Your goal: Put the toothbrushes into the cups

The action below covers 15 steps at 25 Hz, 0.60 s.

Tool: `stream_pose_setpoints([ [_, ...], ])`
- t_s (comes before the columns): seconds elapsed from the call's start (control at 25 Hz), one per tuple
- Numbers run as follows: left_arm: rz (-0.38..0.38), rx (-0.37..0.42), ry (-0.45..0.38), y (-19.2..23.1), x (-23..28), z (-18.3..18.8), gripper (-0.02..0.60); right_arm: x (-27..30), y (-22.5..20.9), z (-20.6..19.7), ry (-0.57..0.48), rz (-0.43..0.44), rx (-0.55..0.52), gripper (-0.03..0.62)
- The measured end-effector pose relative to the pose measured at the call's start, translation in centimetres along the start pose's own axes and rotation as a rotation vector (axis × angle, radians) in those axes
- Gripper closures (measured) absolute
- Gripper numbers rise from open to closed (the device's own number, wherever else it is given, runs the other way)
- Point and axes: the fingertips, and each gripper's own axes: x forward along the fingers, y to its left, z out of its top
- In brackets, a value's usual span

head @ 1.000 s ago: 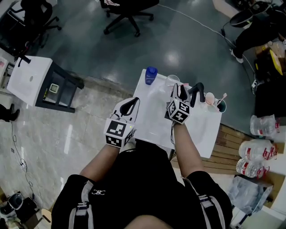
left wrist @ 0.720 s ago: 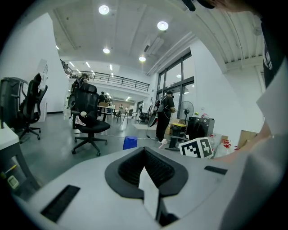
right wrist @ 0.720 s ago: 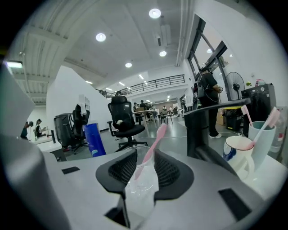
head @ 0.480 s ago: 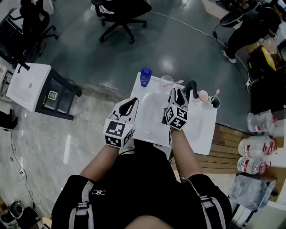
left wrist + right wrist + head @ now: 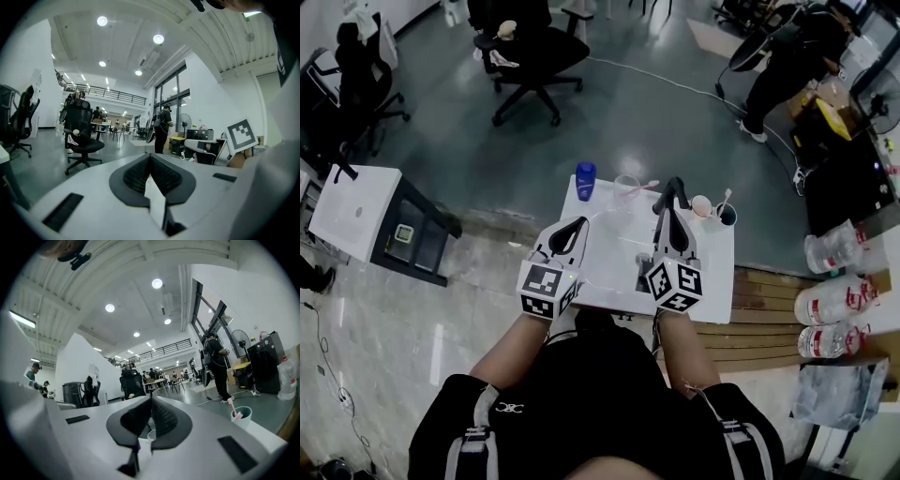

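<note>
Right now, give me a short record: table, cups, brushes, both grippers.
table: white
cups: blue cup, clear cup, pink cup, teal cup
brushes: brush in clear cup; brush in teal cup
left gripper: shut, empty
right gripper: just closed, shut, empty

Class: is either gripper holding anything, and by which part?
Nothing is held. The left gripper is shut and empty; the right gripper has just closed its jaws with nothing between them.
</note>
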Motion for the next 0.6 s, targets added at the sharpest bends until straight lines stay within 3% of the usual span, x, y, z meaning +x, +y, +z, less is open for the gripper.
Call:
stream_pose_setpoints([
  [0.28, -0.045, 0.028, -0.033, -4.0, -1.8, 1.4, 0.568, -7.0, -0.5, 2.3, -0.002, -0.047, -0.108, 0.58],
  [0.6, -0.079, 0.047, -0.039, -7.2, -4.2, 1.4, 0.568, -11.3, 0.2, 1.6, -0.004, -0.04, -0.096, 0.581],
])
